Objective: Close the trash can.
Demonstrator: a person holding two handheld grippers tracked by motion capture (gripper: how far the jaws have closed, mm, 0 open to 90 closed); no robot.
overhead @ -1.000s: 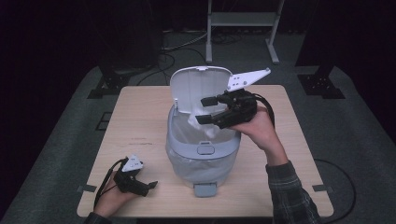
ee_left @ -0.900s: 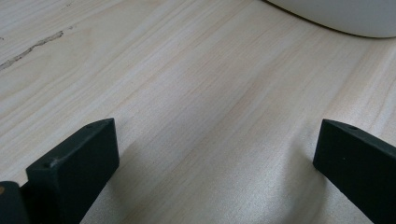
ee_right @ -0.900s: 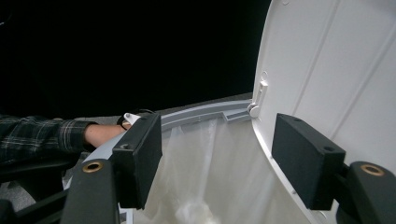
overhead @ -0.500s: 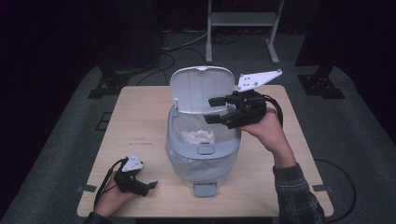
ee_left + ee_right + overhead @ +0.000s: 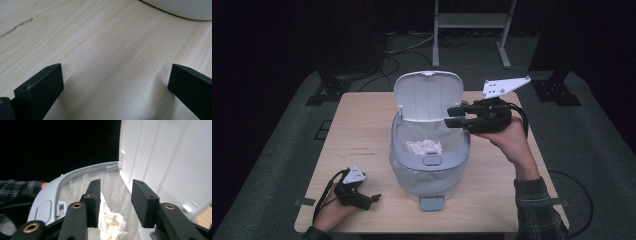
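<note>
The right gripper [image 5: 452,116] hung above the bin [image 5: 428,172], jaws just narrowing on nothing (crumpled paper [image 5: 424,146] lay below them). The left gripper [image 5: 371,200] rested on the table [image 5: 362,125], jaws released.

Dark room, grey carpet floor [image 5: 597,150]; metal stand [image 5: 469,20] behind wooden table [image 5: 362,130]

the right gripper [image 5: 451,116] is held up off the table in the person's right hand [image 5: 507,137], pointing level toward the left of the high view. its jaws have just been closing and stand partly apart with nothing between them. the left gripper [image 5: 373,200] lies low at the near left corner in the left hand [image 5: 332,210], jaws spread wide and empty.
</note>
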